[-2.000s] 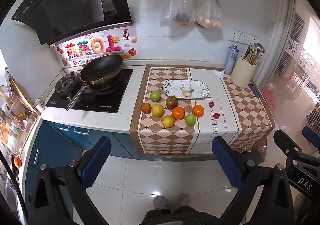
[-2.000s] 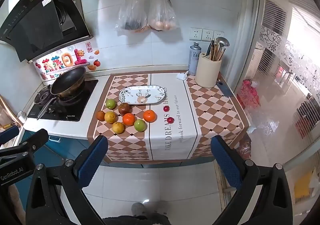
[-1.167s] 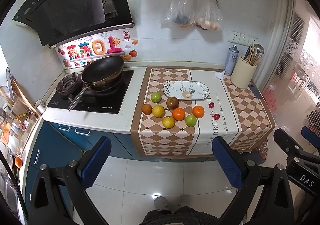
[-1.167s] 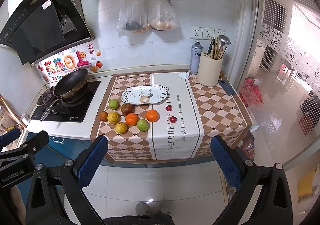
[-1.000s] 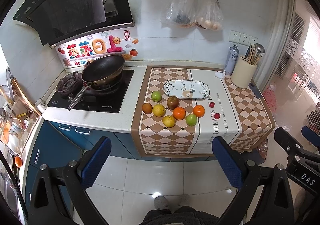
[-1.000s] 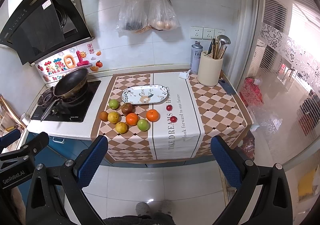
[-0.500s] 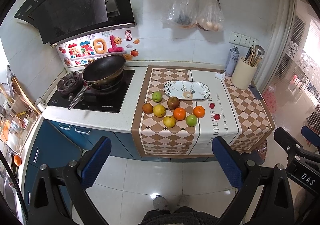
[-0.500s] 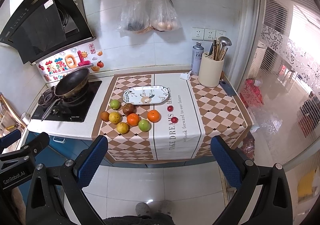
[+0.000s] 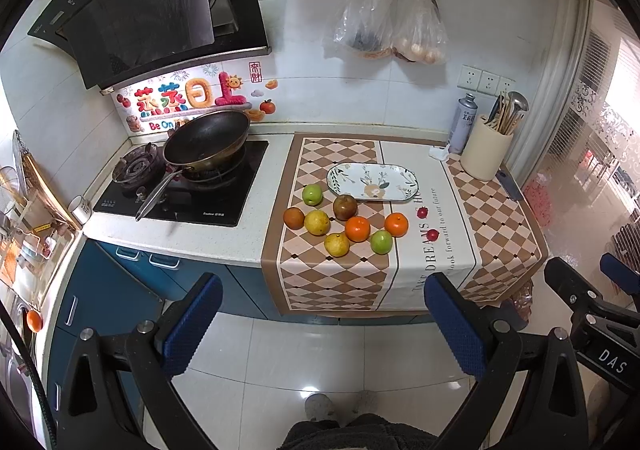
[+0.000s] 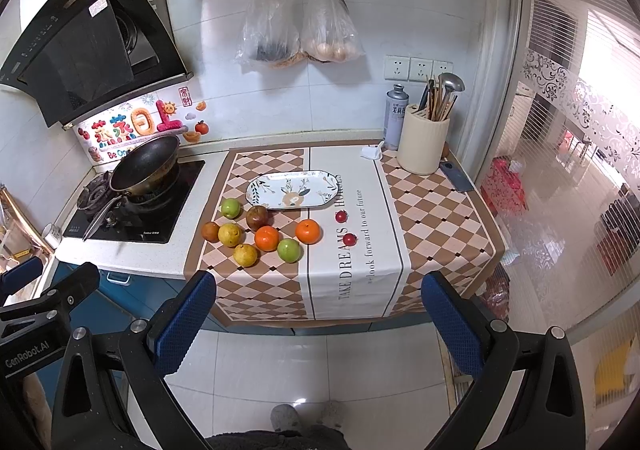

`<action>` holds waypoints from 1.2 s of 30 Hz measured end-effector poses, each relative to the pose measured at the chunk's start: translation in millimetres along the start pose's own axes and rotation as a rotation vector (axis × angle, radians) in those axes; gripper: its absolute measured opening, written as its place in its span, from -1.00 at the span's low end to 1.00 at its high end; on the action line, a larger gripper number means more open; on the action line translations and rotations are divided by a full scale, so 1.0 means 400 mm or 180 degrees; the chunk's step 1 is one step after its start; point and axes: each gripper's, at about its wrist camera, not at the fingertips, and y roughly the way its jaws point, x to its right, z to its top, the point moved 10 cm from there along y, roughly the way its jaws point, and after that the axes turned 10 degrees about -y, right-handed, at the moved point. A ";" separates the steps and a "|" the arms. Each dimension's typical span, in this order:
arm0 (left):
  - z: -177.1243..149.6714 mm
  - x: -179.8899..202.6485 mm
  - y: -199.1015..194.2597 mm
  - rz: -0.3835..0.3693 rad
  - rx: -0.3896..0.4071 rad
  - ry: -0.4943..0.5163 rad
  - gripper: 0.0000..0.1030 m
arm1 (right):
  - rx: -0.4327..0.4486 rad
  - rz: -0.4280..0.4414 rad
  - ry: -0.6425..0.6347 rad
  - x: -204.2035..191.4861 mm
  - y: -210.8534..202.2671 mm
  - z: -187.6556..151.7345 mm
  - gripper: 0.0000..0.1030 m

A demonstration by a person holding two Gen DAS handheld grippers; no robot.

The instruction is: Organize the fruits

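Several fruits lie loose on a checked cloth on the counter: green apples, oranges, yellow citrus, a dark brown fruit and two small red fruits. An empty patterned oblong plate lies just behind them. My left gripper and right gripper are both open and empty, held over the floor well in front of the counter.
A wok sits on the stove at the left. A cream utensil holder, a spray can and a phone stand at the back right. Bags and scissors hang on the wall. Blue cabinets sit below the counter.
Both views have shifted slightly; the counter sits a little closer and more centred. Nothing on the counter has moved. Both grippers stay open.
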 end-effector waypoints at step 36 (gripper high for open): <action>0.055 -0.020 0.006 0.0052 0.0124 -0.0029 1.00 | 0.0104 0.0161 0.0177 0.031 0.072 0.035 1.00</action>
